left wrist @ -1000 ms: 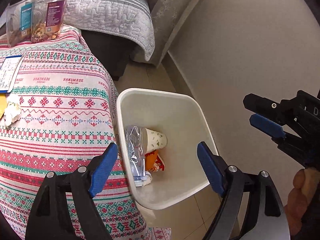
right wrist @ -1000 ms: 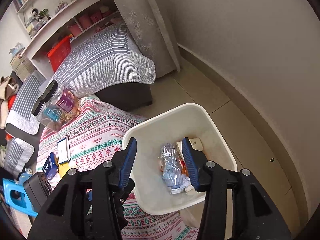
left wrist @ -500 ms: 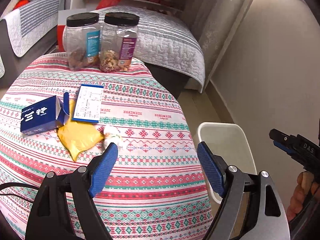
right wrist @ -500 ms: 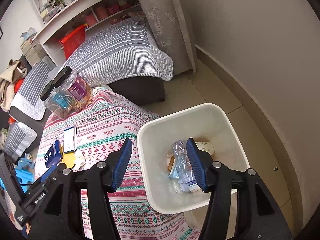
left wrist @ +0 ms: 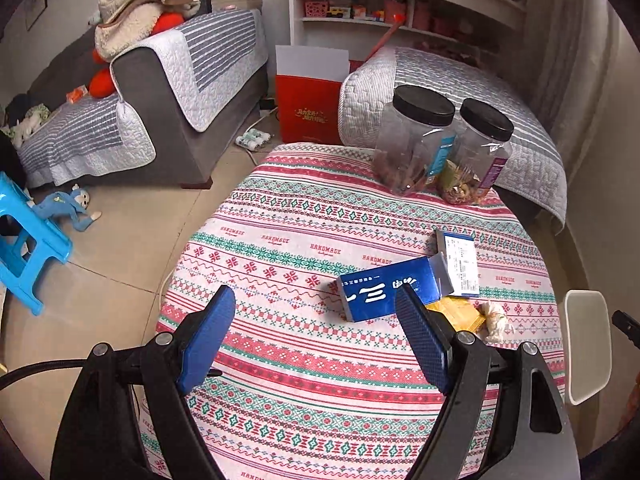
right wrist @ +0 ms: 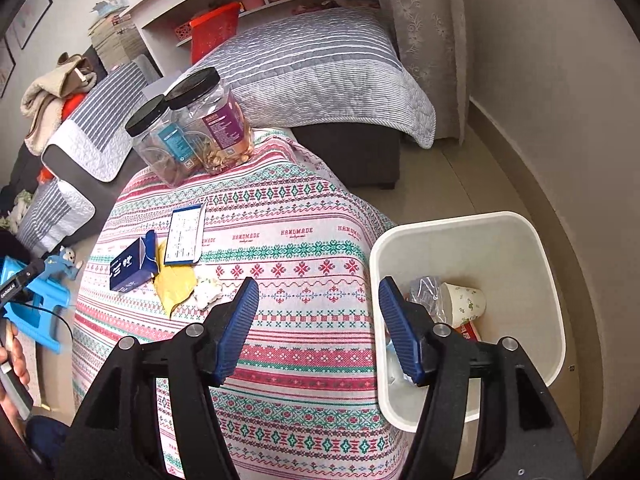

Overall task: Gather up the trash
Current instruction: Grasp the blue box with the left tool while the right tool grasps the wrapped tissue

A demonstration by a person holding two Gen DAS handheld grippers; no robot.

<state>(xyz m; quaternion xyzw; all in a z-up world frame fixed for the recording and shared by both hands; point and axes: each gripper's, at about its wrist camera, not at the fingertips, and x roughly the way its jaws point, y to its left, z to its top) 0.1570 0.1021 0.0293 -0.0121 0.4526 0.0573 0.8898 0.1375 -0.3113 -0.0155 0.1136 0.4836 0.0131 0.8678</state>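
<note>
The round table [left wrist: 304, 216], under a patterned red, green and white cloth, fills most of the room in front of me; its near edge is cut off below both cameras. Beside it on the floor stands the white bin [right wrist: 516, 240], with only a sliver of its rim showing from the left wrist view. Inside lie a paper cup [right wrist: 466, 304], a crumpled clear plastic bottle [right wrist: 426, 294] and something red, mostly hidden behind the right gripper [right wrist: 316, 326].

Two black-lidded jars [left wrist: 416, 144] stand at the table's far edge, with nuts or snacks I can't identify.

The remaining trash lies together on the cloth: a blue box [left wrist: 384, 290], a flat printed card [left wrist: 460, 264], a yellow wrapper [left wrist: 460, 312] partly under the box, and a crumpled tissue [left wrist: 494, 320].

The left gripper [left wrist: 316, 336] hangs wide apart over the cloth, empty. The right gripper's jaws are opening, with nothing between them.
</note>
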